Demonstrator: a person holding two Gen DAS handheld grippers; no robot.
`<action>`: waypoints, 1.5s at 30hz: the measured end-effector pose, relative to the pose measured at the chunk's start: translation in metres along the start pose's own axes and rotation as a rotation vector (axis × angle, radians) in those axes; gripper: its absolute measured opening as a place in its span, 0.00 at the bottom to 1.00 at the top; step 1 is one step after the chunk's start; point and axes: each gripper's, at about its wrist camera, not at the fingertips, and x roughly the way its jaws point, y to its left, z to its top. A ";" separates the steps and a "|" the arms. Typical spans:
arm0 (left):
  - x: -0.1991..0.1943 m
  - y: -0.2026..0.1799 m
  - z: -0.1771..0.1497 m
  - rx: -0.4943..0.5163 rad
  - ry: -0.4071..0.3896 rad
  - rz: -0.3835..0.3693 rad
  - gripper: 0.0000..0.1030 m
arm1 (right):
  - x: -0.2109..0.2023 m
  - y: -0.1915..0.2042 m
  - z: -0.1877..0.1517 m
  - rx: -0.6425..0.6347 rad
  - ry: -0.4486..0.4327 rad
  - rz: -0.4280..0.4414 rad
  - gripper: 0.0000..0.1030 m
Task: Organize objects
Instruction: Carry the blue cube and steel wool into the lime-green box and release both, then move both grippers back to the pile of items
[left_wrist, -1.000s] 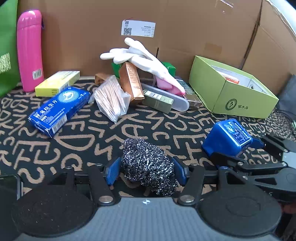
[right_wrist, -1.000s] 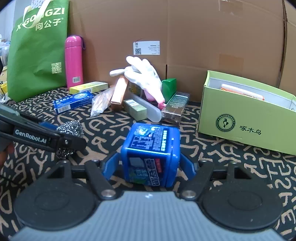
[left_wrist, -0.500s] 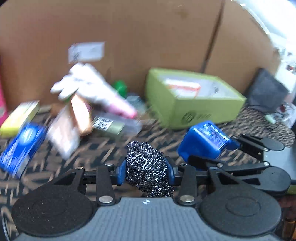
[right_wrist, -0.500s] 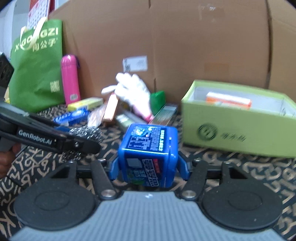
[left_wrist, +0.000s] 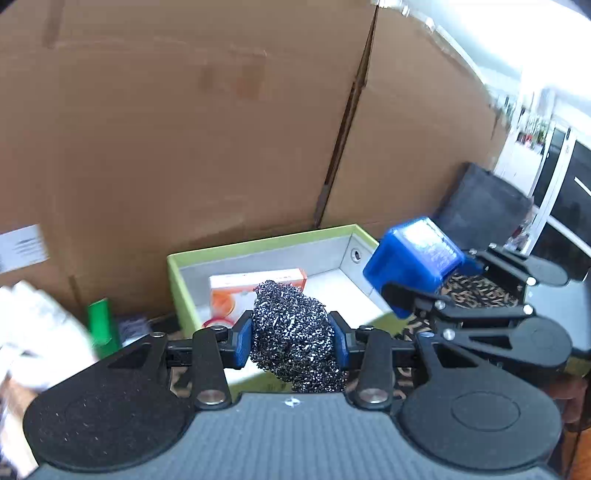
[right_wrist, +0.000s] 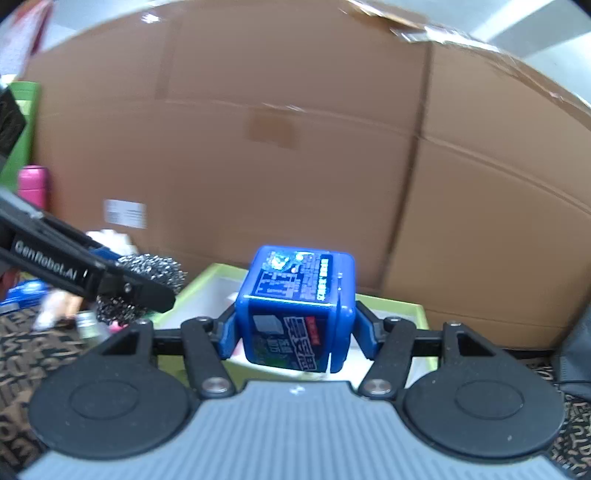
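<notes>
My left gripper (left_wrist: 291, 341) is shut on a steel wool scrubber (left_wrist: 295, 336) and holds it in the air above the near edge of the open green box (left_wrist: 173, 288). An orange and white packet (left_wrist: 236, 291) lies inside the box. My right gripper (right_wrist: 295, 334) is shut on a blue cube-shaped container (right_wrist: 297, 306), held above the same green box (right_wrist: 413, 312). In the left wrist view the blue container (left_wrist: 410, 254) hangs over the box's right corner. In the right wrist view the scrubber (right_wrist: 155, 273) shows at the left.
A tall cardboard wall (left_wrist: 184, 129) stands behind the box. A white glove (left_wrist: 33, 325) and a small green box (left_wrist: 101, 325) lie to its left. A pink bottle (right_wrist: 33, 184) and a blue carton (right_wrist: 22, 291) sit far left. A dark bag (left_wrist: 484, 206) is at the right.
Both grippers have risen from the patterned mat and moved toward the green box, each still holding its object. The box now lies directly below them.
</notes>
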 end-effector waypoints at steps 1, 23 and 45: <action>0.015 -0.001 0.004 -0.003 0.022 -0.001 0.43 | 0.010 -0.007 0.002 0.003 0.020 -0.014 0.59; 0.138 0.019 0.021 -0.126 0.152 -0.025 0.76 | 0.162 -0.049 -0.007 -0.041 0.347 -0.053 0.86; -0.079 0.050 -0.130 -0.274 -0.034 0.259 0.88 | -0.015 0.054 -0.055 0.114 0.029 0.117 1.00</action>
